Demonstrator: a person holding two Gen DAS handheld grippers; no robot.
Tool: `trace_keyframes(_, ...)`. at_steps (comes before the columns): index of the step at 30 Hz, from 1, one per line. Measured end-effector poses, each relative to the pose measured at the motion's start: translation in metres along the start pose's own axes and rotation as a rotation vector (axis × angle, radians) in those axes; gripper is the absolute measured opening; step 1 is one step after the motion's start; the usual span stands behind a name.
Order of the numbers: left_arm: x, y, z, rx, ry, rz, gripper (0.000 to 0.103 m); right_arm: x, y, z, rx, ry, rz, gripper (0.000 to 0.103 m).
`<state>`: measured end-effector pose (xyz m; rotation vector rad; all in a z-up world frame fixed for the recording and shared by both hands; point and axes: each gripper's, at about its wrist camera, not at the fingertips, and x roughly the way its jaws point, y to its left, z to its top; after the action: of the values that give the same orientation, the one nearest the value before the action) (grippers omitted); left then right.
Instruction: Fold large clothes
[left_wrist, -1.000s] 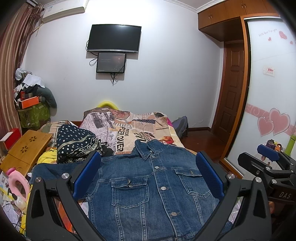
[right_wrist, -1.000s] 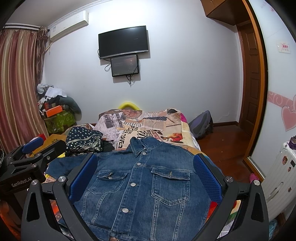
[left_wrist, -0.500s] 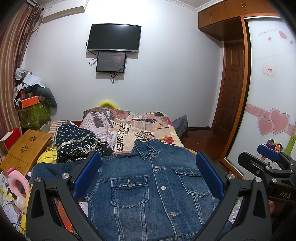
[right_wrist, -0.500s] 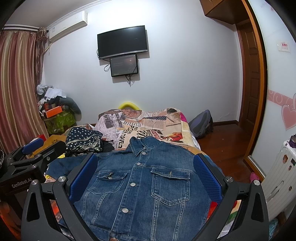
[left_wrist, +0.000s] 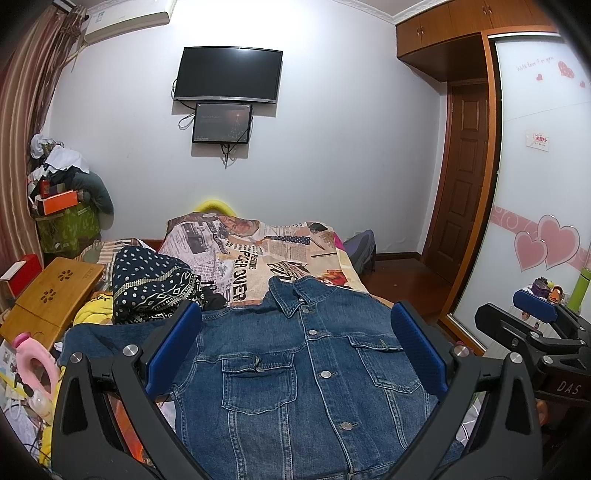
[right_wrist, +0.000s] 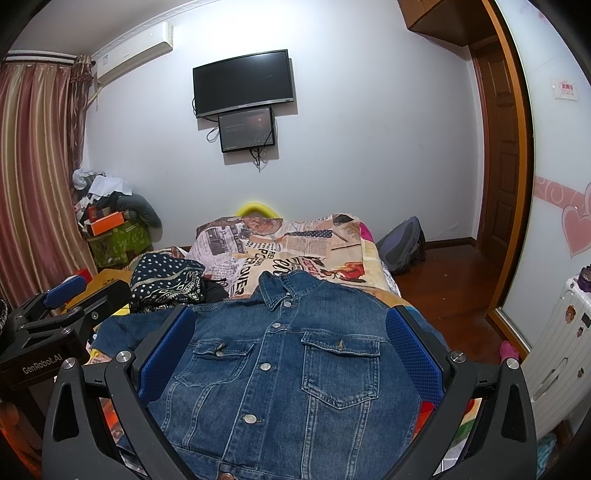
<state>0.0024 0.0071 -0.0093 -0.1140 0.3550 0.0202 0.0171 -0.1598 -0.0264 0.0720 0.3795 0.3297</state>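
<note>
A blue denim jacket (left_wrist: 295, 365) lies front up and buttoned on the bed, collar toward the far wall; it shows again as the jacket (right_wrist: 284, 362) in the right wrist view. One sleeve (left_wrist: 107, 338) stretches out to the left. My left gripper (left_wrist: 295, 343) hovers open above the jacket's chest, nothing between its blue pads. My right gripper (right_wrist: 290, 343) is open too, above the same chest area. Each gripper shows in the other's view: the right one (left_wrist: 535, 325) at the right edge, the left one (right_wrist: 55, 314) at the left edge.
A newspaper-print blanket (left_wrist: 258, 251) covers the bed beyond the jacket. A dotted dark garment (left_wrist: 151, 284) lies at the left, next to a wooden lap table (left_wrist: 51, 295). A backpack (right_wrist: 402, 247) sits on the wooden floor at the right. A wardrobe with heart stickers (left_wrist: 543, 229) lines the right side.
</note>
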Motion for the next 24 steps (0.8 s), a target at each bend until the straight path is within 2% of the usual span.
trace_keyframes(8, 0.005, 0.004, 0.0, -0.006, 0.01, 0.006, 0.103, 0.006, -0.001, -0.001, 0.004, 0.011, -0.003, 0.103)
trace_keyframes(14, 0.017, 0.021, 0.0, -0.026, 0.023, 0.043, 0.103, 0.018, -0.003, -0.001, -0.001, 0.035, -0.021, 0.103)
trace_keyframes(18, 0.03, 0.051, 0.003, -0.066, 0.023, 0.12, 0.103, 0.033, -0.006, -0.001, 0.004, 0.063, -0.036, 0.103)
trace_keyframes(24, 0.051, 0.124, 0.004, -0.159, 0.029, 0.308, 0.103, 0.061, -0.011, 0.001, 0.003, 0.109, -0.071, 0.103)
